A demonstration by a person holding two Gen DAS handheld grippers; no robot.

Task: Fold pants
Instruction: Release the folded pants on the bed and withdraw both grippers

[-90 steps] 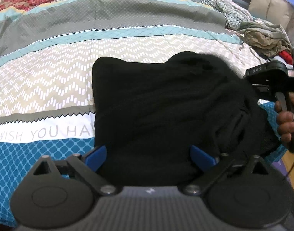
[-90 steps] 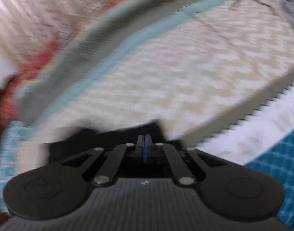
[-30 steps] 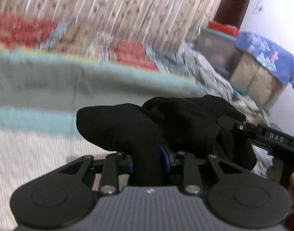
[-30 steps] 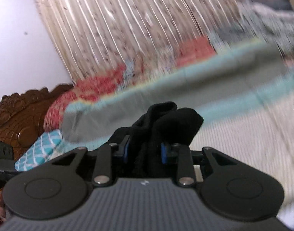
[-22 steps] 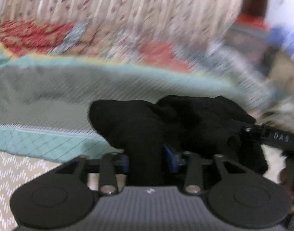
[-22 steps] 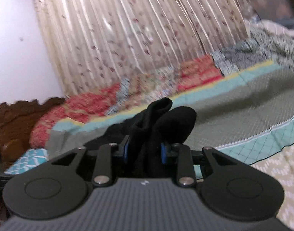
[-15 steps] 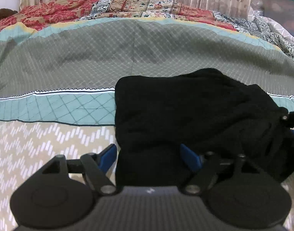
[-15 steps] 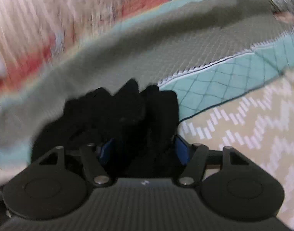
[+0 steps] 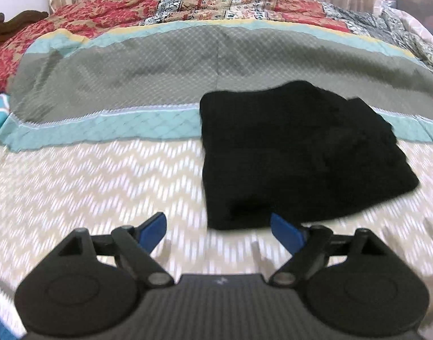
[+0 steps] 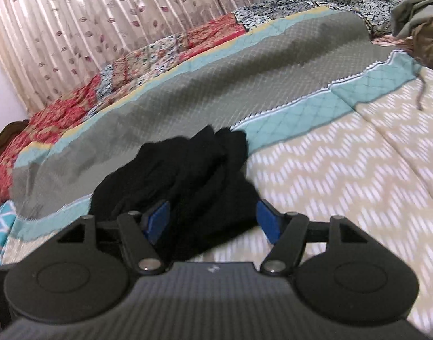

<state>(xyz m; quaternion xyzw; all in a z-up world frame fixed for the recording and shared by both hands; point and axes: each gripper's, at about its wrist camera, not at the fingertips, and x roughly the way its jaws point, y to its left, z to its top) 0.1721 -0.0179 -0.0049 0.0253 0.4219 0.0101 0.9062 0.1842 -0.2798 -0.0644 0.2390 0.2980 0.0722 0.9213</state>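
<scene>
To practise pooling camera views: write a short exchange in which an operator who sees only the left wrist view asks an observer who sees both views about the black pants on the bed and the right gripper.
Operator: From here the pants look neatly folded on the bedspread. Is the right gripper clear of them?
Observer: Not clear. Its jaws are apart, but an end of the pants lies between its blue pads.
Operator: Does that end lie flat?
Observer: No. On that side the cloth stands in bunched ridges rather than one smooth layer.
</scene>
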